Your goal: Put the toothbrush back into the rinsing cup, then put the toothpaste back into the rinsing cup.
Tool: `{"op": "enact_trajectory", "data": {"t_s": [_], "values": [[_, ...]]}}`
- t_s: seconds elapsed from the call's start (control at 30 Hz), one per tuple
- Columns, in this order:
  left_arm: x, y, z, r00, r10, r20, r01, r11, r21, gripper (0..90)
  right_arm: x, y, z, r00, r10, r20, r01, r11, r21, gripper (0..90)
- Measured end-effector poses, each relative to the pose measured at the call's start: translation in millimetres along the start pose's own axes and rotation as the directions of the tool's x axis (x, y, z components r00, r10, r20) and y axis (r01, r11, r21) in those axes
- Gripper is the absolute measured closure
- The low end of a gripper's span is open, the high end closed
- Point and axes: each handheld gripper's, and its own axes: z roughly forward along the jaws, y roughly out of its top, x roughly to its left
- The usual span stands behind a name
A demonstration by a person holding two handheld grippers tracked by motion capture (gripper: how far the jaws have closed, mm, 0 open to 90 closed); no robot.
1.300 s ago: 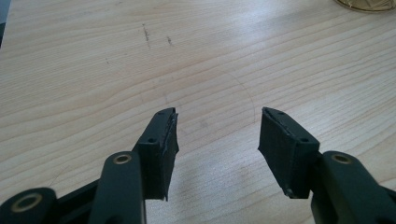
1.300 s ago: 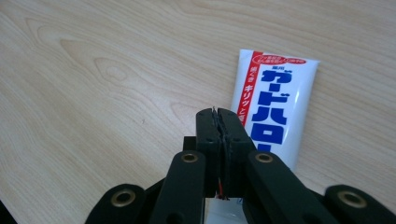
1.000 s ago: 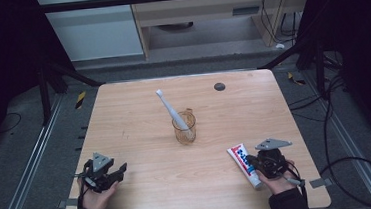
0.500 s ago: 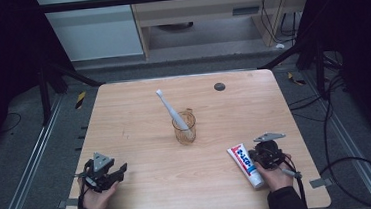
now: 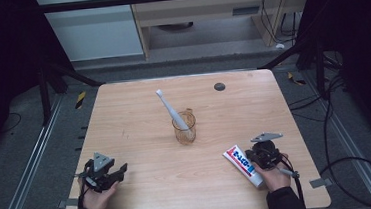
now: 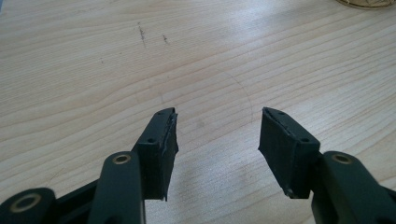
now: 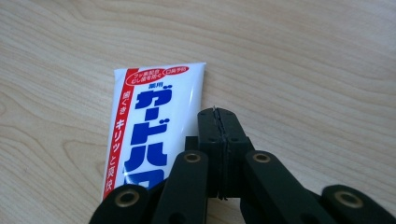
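Observation:
A white toothpaste tube (image 5: 241, 164) with red and blue print lies flat near the table's front right; the right gripper view shows its crimped end (image 7: 149, 116) pointing away. My right gripper (image 5: 254, 155) sits at the tube's right edge, and its tips (image 7: 218, 114) are shut with nothing between them. Close to the front left edge, my left gripper (image 5: 122, 169) is held low over bare wood, its jaws (image 6: 217, 126) open and empty. A clear amber cup (image 5: 184, 127) stands mid-table with a white toothbrush (image 5: 167, 107) leaning in it, tilted to the far left.
A small dark round disc (image 5: 219, 86) lies near the far edge of the wooden table (image 5: 123, 109). The cup's rim (image 6: 369, 2) peeks in at the top right of the left gripper view. Metal rails and cables run on the floor on both sides.
My right gripper has crept a little forward and left, closer along the toothpaste tube. The left gripper, cup and toothbrush have stayed put.

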Motion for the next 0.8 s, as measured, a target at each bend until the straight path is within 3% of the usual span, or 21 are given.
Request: {"op": "enact_trajectory", "data": {"t_s": [0.23, 0.47, 0.8], "values": [[1.3, -0.1, 0.4, 1.0, -0.005, 0.003, 0.005, 1.0, 0.001, 45.6, -5.3, 2.1, -18.2, 0.9998, 0.017, 0.011, -0.017, 0.9977, -0.065, 80.1], [1.2, 0.0, 0.2, 1.0, -0.004, 0.004, 0.004, 1.0, 0.001, 45.6, -1.0, 6.4, -37.7, 0.9999, 0.006, 0.011, -0.005, 0.9959, -0.09, 62.0], [2.3, -0.4, 0.6, 0.9999, -0.011, 0.006, 0.011, 0.9999, 0.006, 45.2, 15.1, 12.8, -48.5, 0.9989, -0.045, 0.009, 0.046, 0.9965, -0.071, 43.1]]}}
